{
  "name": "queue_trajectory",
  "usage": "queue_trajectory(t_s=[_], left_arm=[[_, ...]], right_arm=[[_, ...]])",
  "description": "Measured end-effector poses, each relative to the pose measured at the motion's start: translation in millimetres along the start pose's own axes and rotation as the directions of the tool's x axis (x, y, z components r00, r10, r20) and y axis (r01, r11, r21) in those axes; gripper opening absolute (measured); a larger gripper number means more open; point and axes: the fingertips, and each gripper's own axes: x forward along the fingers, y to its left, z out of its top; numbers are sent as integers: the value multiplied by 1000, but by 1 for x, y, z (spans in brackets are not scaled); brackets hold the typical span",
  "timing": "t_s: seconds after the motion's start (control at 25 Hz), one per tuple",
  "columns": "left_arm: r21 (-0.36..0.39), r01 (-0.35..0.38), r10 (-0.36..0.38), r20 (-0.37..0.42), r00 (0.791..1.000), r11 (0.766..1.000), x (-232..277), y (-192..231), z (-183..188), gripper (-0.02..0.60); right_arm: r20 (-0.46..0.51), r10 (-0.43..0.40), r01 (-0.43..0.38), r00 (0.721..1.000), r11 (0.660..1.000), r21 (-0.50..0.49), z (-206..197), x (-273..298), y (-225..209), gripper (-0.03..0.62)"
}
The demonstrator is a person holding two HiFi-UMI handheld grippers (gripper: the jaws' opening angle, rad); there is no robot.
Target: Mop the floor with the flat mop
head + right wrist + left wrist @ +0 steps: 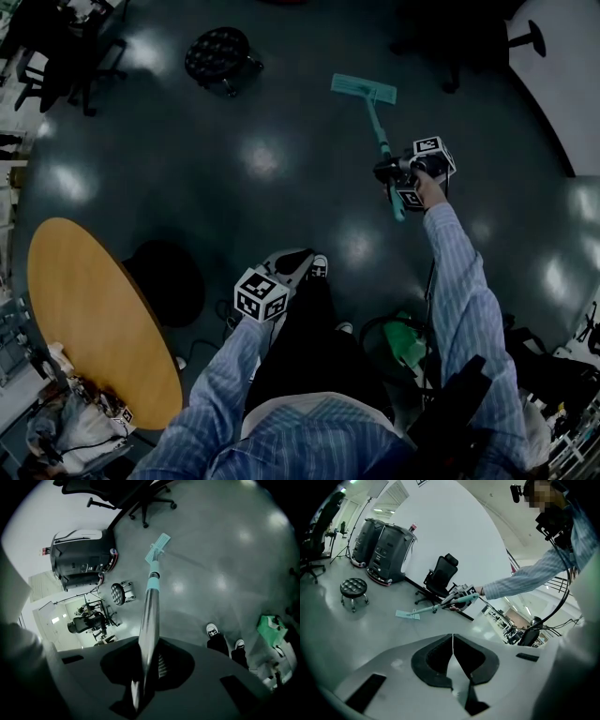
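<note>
Both closed: right claw (143, 674) on mop (152, 592), left claw (453, 648) seemingly empty.

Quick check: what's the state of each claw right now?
Left claw: closed, nothing in it.
Right claw: closed on the mop handle.

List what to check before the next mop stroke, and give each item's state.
1. Grip: right gripper shut on the mop handle: ok.
2. Contact: mop head flat on the floor: ok.
3. Path: stool apart from the mop head: ok.
4. Second hold: left gripper on the mop handle: not ok; it is shut and empty.
5. Wetness of the mop head: cannot tell.
</note>
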Motion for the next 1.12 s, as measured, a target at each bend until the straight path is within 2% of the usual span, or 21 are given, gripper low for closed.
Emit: queue_trajectory(t_s=[0.36,0.64,0.88,1.12], left_arm=[[32,13,-14,16,1000,999,-10,-20,-2,9],[63,33,-34,15,999,997,-16,-59,-19,9],[82,46,-48,24,999,996,-23,-102,-43,9],[74,49,-53,53,997,996,-43,-153,-77,9]], right_arm=[[-14,-24,24,1000,1000,-4,-56,-12,-47,58],[-27,19,-19,999,1000,25,-117,-29,-99,58],[-44,58,-56,997,997,49,-178,-42,-161,59],[-60,51,-47,997,997,66,-261,-61,-230,58]])
